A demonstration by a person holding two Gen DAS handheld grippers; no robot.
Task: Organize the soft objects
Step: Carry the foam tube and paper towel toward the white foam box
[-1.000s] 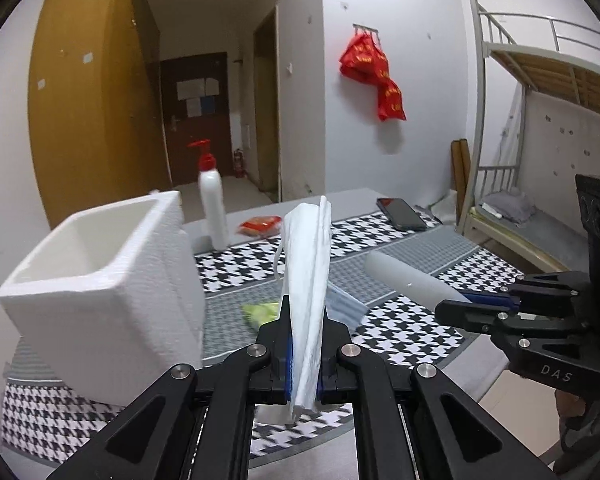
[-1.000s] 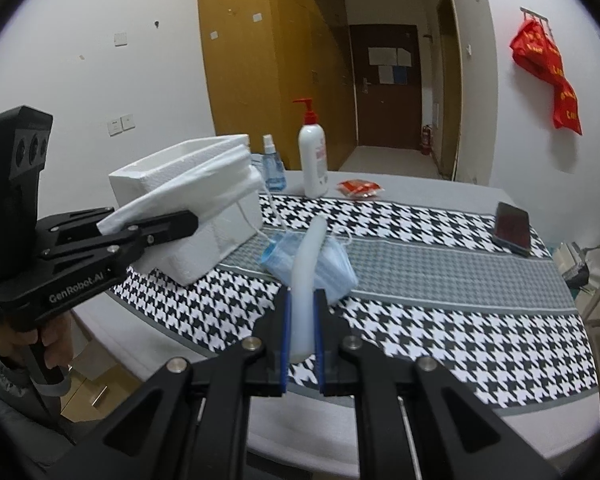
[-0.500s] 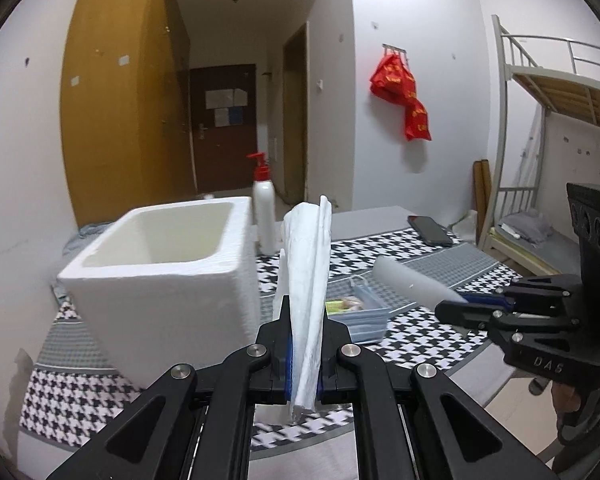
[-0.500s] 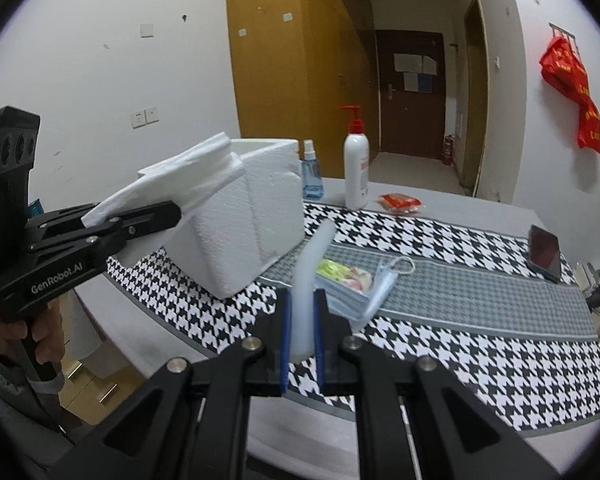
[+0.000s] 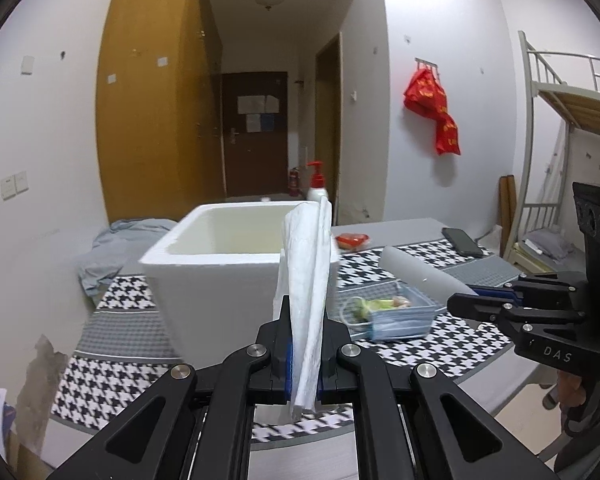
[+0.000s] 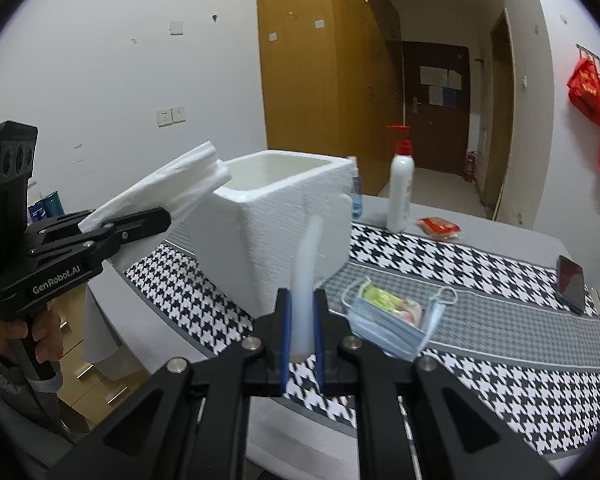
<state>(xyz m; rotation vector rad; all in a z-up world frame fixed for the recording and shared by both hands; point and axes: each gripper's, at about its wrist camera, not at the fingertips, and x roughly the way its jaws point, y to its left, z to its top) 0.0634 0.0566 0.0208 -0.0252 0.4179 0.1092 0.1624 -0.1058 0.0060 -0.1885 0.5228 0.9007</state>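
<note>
Between left tool [image 5: 303, 356] jaws: tissue wad [image 5: 306, 280]; right tool [image 6: 301, 334] grips translucent tube [image 6: 306, 280].

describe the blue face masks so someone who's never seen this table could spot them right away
Find the big white foam box on the houndstooth table runner. Just to its right in the right wrist view lies the stack of blue face masks, on the grey band of the runner. It is the only pale blue pleated item there, with white ear loops and a yellow-green packet on top.
</note>
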